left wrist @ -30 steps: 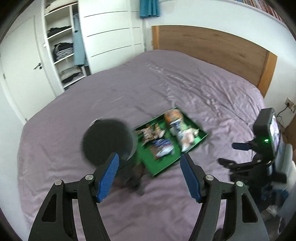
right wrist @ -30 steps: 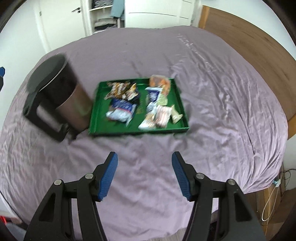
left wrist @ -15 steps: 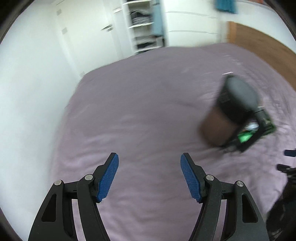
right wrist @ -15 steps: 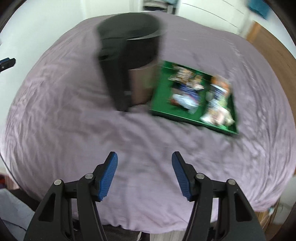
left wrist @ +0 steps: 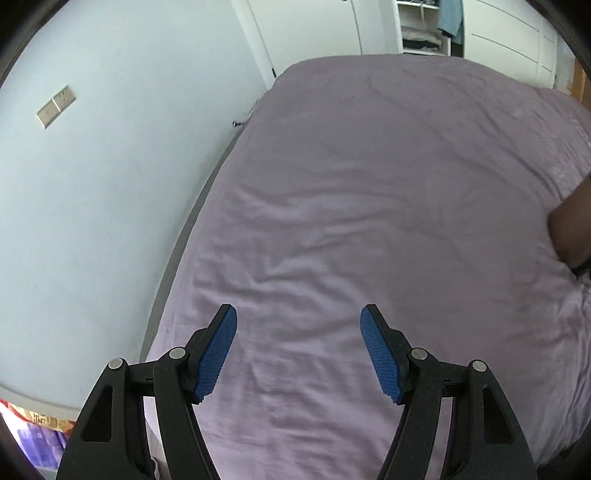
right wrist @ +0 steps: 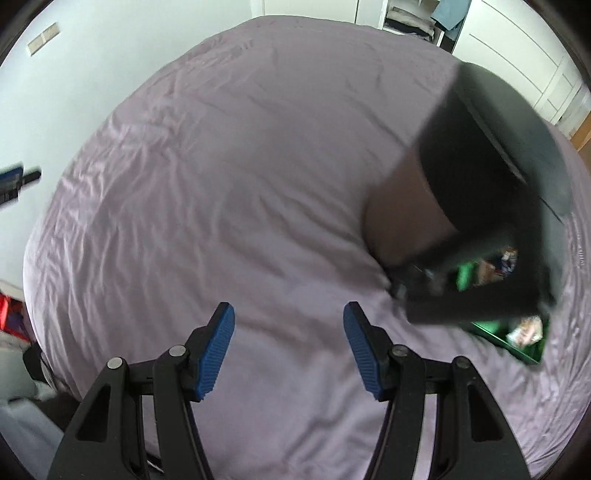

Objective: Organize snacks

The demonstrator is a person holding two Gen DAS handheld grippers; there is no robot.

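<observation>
A green tray (right wrist: 524,352) with several snack packets (right wrist: 524,330) lies on the purple bed at the right edge of the right wrist view, mostly hidden behind a black-lidded brown bin (right wrist: 480,206). My right gripper (right wrist: 288,332) is open and empty above bare sheet, left of the bin. My left gripper (left wrist: 299,332) is open and empty over bare sheet near the bed's left side. In the left wrist view only a sliver of the bin (left wrist: 572,229) shows at the right edge; the tray is out of view.
The purple bed (left wrist: 369,184) fills both views. A white wall (left wrist: 92,184) runs along its left edge. A wardrobe with open shelves (left wrist: 424,33) stands at the far end. Colourful items (left wrist: 33,435) lie on the floor at bottom left.
Both grippers have swung left. The tray and bin slid from the centre to the right edge of each view; the tray has left the left wrist view. Both grippers stayed open.
</observation>
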